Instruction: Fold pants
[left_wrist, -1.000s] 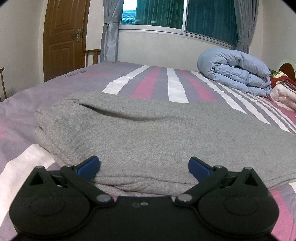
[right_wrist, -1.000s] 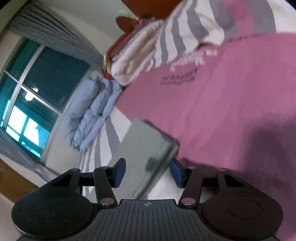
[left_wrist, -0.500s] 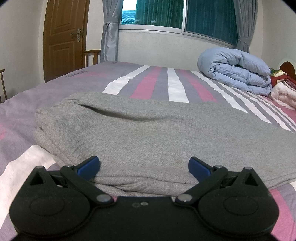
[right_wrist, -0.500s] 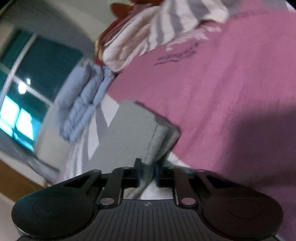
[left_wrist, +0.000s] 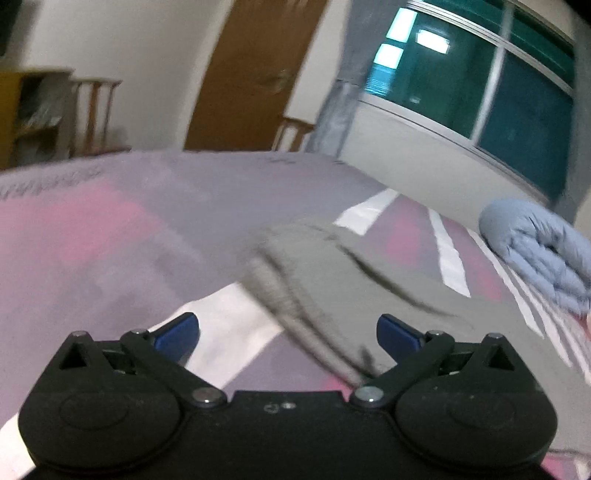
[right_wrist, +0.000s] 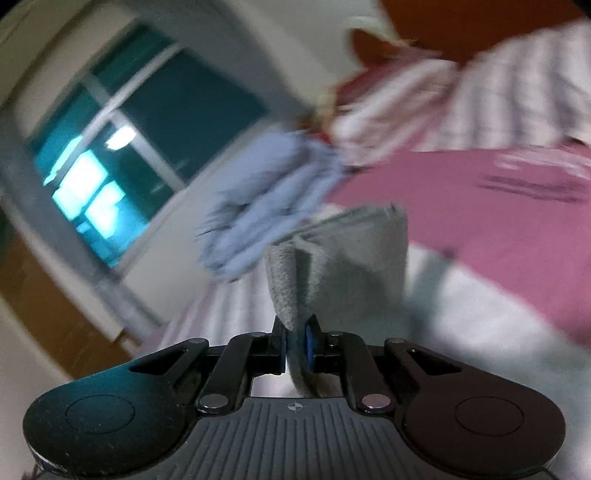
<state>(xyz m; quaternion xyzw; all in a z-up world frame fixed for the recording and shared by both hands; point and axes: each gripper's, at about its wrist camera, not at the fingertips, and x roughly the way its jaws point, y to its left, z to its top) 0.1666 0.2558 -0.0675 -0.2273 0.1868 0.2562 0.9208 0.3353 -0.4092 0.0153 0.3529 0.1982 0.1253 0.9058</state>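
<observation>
The folded grey pants (left_wrist: 332, 280) lie on the striped bedspread (left_wrist: 110, 229), blurred in the left wrist view. My left gripper (left_wrist: 288, 332) stands open, its blue pads wide apart; the near corner of the pants reaches between them, untouched. In the right wrist view my right gripper (right_wrist: 295, 341) is shut on an end of the grey pants (right_wrist: 343, 258), which is lifted off the pink and white bedspread (right_wrist: 498, 229) and hangs folded in front of the pads.
A rolled light-blue duvet (left_wrist: 543, 251) lies at the back right of the bed below the window (left_wrist: 480, 81). Striped bedding (right_wrist: 480, 103) is piled by the headboard. A wooden door (left_wrist: 251, 74) and chairs (left_wrist: 96, 114) stand beyond the bed's far edge.
My right gripper shut on the end of the pants and lifted it off the bed. My left gripper slid left and rolled, leaving the pants off to the right of its jaws.
</observation>
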